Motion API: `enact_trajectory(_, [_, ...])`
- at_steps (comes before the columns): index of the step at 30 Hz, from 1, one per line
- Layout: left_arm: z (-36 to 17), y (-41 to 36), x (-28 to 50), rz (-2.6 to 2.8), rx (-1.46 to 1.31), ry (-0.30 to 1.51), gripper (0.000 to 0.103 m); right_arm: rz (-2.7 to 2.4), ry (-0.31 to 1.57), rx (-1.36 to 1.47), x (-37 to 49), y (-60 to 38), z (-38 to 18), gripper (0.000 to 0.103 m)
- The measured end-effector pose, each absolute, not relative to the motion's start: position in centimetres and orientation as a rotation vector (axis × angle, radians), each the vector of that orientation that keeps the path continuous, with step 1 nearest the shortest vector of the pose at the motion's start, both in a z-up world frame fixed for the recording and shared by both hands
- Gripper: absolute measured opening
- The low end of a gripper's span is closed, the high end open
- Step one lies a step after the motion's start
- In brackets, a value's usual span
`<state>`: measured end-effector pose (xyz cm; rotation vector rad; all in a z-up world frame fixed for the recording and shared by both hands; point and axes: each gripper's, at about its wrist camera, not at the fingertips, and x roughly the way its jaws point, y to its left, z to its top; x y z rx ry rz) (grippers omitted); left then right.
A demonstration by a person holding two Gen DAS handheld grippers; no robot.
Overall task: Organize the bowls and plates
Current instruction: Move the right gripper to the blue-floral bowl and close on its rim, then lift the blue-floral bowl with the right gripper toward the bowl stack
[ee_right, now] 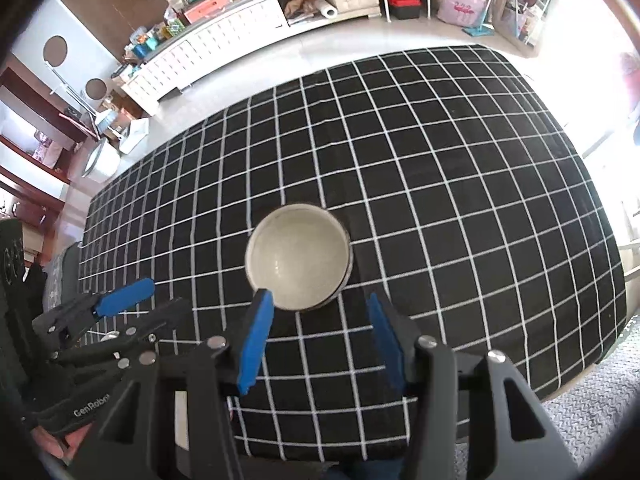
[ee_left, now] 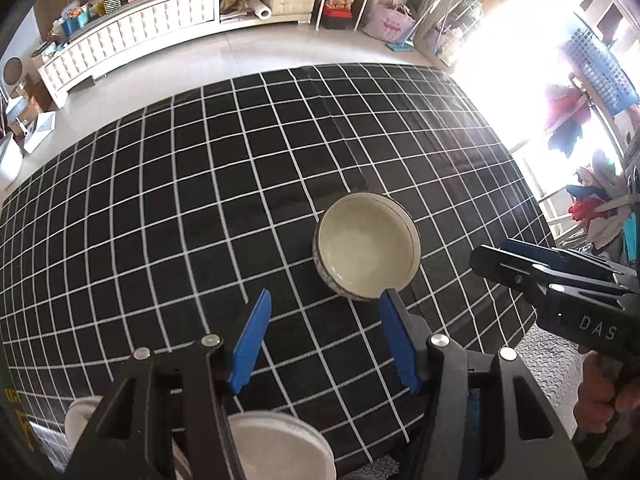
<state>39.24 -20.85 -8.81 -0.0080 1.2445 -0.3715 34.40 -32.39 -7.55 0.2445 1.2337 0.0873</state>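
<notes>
— Both tongs stand apart with nothing between their blue pads: the left gripper and the right gripper each hang empty over the checked tablecloth.

— Where is the crockery?

— One bowl sits upright near the middle of the cloth, just ahead of both sets of fingers, touched by neither. Its rim looks doubled in the right wrist view, so it may be two bowls nested; I cannot tell for sure.

— Any plates?

— None on the cloth. Low at the near edge of the left view something pale and round shows behind the gripper body, but it could be a plate or not.

— So how far along?

— My guess: the bowl is set down and released, and little else is left in sight to sort. Count: one bowl certain, two grippers, no certain plate.
</notes>
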Motion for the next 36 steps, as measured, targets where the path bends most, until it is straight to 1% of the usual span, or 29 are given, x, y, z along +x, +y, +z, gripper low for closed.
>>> enact_trajectory(14, [-14.8, -21.9, 44.5, -0.346, -0.001, 1.349, 0.053, 0.079, 1.31, 0.226, 38.6, -32.9, -12.5, 0.055])
enact_trajectory(16, [-15.5, -22.1, 44.6, -0.353, 0.008, 1.356, 0.049, 0.088, 1.317, 0.231, 39.0, -32.8, -13.0, 0.055])
enact_trajectory(17, [-15.8, -22.2, 44.8, -0.351, 0.015, 1.356, 0.048, 0.088, 1.319, 0.226, 39.1, -32.7, -13.2, 0.055])
enact_trajectory(19, [-16.3, -22.2, 45.0, -0.343, 0.018, 1.358, 0.045, 0.081, 1.338, 0.216, 39.5, -32.7, -13.7, 0.049])
enact_trajectory(20, [-16.5, -22.2, 45.2, -0.343, 0.016, 1.363, 0.044, 0.092, 1.353, 0.223, 39.7, -32.6, -14.1, 0.042])
enact_trajectory(21, [-16.7, -22.3, 45.3, -0.342, 0.015, 1.366, 0.042, 0.102, 1.362, 0.231, 39.8, -32.6, -14.4, 0.038])
enact_trajectory(23, [-16.9, -22.3, 45.4, -0.345, 0.02, 1.366, 0.039, 0.116, 1.367, 0.244, 40.0, -32.6, -14.8, 0.035])
enact_trajectory(26, [-17.1, -22.6, 45.3, -0.345, 0.038, 1.367, 0.034, 0.108, 1.361, 0.231, 40.1, -32.7, -15.2, 0.035])
enact_trajectory(27, [-17.2, -22.5, 45.2, -0.341, 0.04, 1.367, 0.029, 0.112, 1.365, 0.223, 40.1, -32.6, -15.4, 0.035])
enact_trajectory(29, [-17.4, -22.4, 45.0, -0.344, 0.029, 1.38, 0.027, 0.114, 1.366, 0.198, 40.1, -32.4, -15.4, 0.035])
enact_trajectory(31, [-17.9, -22.3, 44.8, -0.35, 0.02, 1.391, 0.022, 0.112, 1.364, 0.189, 40.3, -32.1, -15.4, 0.035])
enact_trajectory(33, [-18.1, -22.2, 44.5, -0.357, 0.017, 1.391, 0.019, 0.104, 1.373, 0.188, 40.1, -32.1, -15.6, 0.028])
enact_trajectory(34, [-18.2, -22.3, 44.3, -0.363, 0.017, 1.39, 0.017, 0.112, 1.378, 0.191, 40.1, -32.1, -15.7, 0.026])
enact_trajectory(36, [-18.4, -22.4, 44.2, -0.364, 0.023, 1.391, 0.016, 0.104, 1.373, 0.182, 40.0, -32.2, -15.6, 0.023])
